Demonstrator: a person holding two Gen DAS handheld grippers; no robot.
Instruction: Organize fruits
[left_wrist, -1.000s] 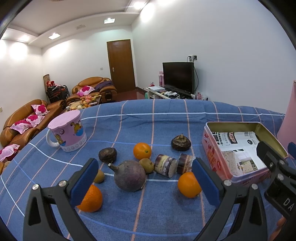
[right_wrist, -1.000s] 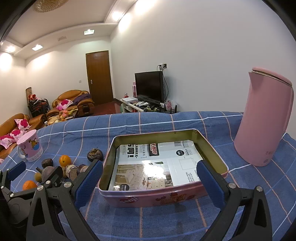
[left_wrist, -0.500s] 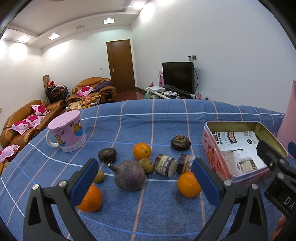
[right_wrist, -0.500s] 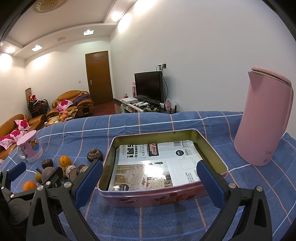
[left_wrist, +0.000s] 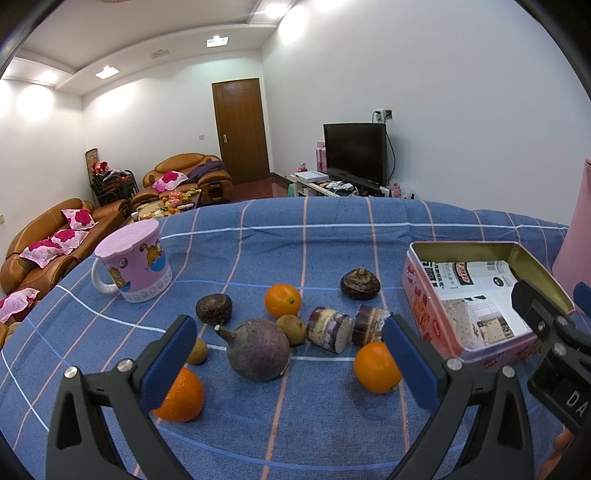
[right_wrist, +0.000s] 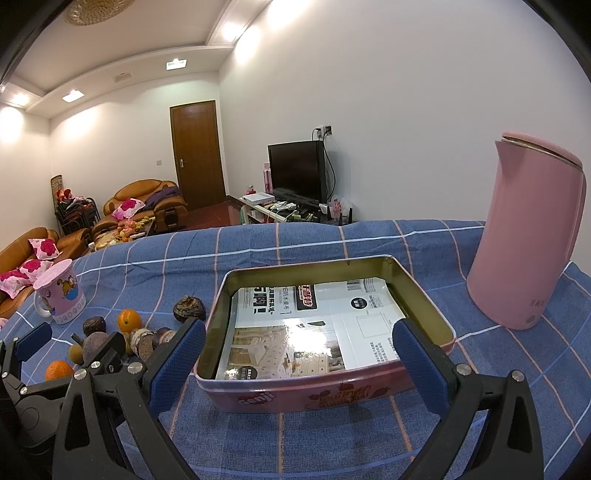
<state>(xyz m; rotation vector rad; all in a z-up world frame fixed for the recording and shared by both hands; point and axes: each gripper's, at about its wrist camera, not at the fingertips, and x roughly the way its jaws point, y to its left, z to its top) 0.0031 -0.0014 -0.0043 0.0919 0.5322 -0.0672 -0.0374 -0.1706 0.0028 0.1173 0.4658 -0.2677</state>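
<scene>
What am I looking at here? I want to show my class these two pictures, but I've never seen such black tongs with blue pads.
They are hand-held grippers, one per hand, each with a camera looking along its fingers. One picture is from the left gripper, open over produce on a blue checked cloth: three oranges, a purple root, cut cane pieces, and a pink mug. The other is from the right gripper, open before a paper-lined pink tin, beside a pink kettle. Neither holds anything.
</scene>
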